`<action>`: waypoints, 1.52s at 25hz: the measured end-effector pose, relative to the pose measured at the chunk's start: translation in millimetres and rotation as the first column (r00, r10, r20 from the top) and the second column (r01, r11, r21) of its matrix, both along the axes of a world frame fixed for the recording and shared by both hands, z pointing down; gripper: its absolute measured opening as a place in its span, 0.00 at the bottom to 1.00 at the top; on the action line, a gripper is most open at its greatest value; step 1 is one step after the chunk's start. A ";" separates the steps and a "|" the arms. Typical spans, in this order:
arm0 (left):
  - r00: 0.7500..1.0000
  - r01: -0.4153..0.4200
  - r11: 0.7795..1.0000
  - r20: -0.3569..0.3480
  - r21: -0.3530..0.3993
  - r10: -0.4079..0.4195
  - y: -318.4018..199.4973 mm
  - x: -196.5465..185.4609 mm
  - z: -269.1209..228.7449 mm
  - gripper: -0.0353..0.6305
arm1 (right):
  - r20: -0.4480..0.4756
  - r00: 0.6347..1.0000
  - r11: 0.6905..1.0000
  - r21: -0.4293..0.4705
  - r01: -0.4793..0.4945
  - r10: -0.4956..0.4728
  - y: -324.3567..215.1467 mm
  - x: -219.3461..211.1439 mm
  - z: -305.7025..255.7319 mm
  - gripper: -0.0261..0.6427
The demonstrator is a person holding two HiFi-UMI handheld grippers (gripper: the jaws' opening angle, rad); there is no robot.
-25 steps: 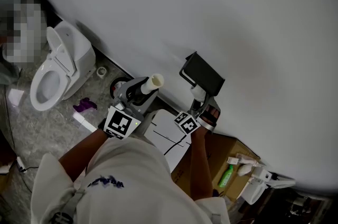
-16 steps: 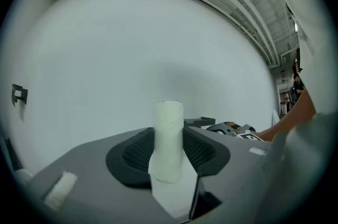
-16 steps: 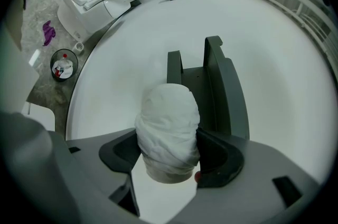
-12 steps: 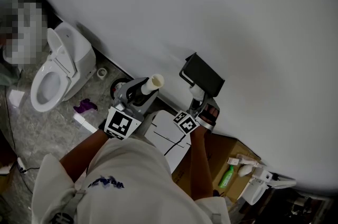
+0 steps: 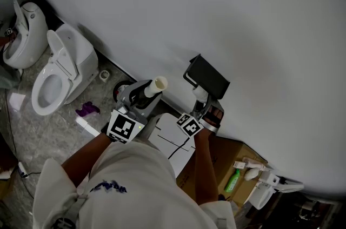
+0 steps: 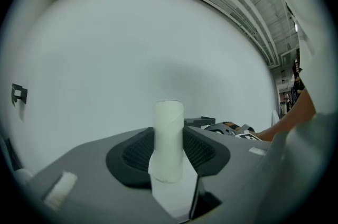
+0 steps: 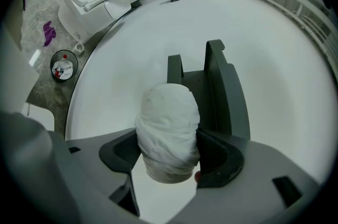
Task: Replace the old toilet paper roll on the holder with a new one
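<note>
I am looking down a broad white wall (image 5: pixel 227 17) to a stone floor, where a white toilet (image 5: pixel 57 71) stands with its lid up and its bowl showing nothing but white. A second white fixture (image 5: pixel 26 33) stands just beyond it.

By my right arm sits a brown cardboard box (image 5: pixel 230 155). A green bottle (image 5: pixel 231 180) stands at its edge, and I cannot tell whether the bottle is inside the box or behind it. Down at the foot of the wall, a small round bin (image 7: pixel 53 68) holds white and red scraps. A purple rag (image 5: pixel 86 109) lies on the floor near the toilet.

The black paper holder (image 5: pixel 208 76) is fixed to the wall with its flap raised. My right gripper (image 7: pixel 170 157) is clenched on the new paper roll (image 7: pixel 169 128). The roll is loosely wound and bulges above the jaws, and it sits just in front of the holder's two upright arms. I cannot tell whether it touches them.

My left gripper (image 6: pixel 168 151) grasps the old cardboard tube (image 6: pixel 169 125), bare of paper and standing out past the jaws. I hold it off to the left of the holder, clear of the wall.
</note>
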State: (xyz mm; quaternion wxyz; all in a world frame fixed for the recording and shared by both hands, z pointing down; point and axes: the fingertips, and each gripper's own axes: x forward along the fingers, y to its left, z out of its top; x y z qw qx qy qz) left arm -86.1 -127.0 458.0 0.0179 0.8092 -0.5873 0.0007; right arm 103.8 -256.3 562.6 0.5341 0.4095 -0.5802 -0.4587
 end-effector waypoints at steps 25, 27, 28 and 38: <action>1.000 0.001 1.000 -0.003 0.000 -0.001 -1.7 -1.0 -0.3 0.32 | 0.008 1.000 1.000 0.000 0.011 -0.011 2.4 -11.5 0.6 0.51; 1.000 0.002 1.000 -0.005 -0.001 -0.002 -1.4 -1.2 -0.3 0.32 | 0.009 1.000 1.000 -0.001 0.014 -0.014 3.0 -13.7 0.5 0.51; 1.000 0.002 1.000 -0.006 -0.001 -0.002 -1.5 -1.1 -0.2 0.32 | 0.009 1.000 1.000 -0.001 0.015 -0.015 3.1 -14.7 0.7 0.51; 1.000 0.006 1.000 -0.002 -0.003 -0.006 -1.4 -2.2 0.7 0.32 | 0.004 1.000 1.000 0.004 0.030 -0.030 2.6 -22.5 0.0 0.51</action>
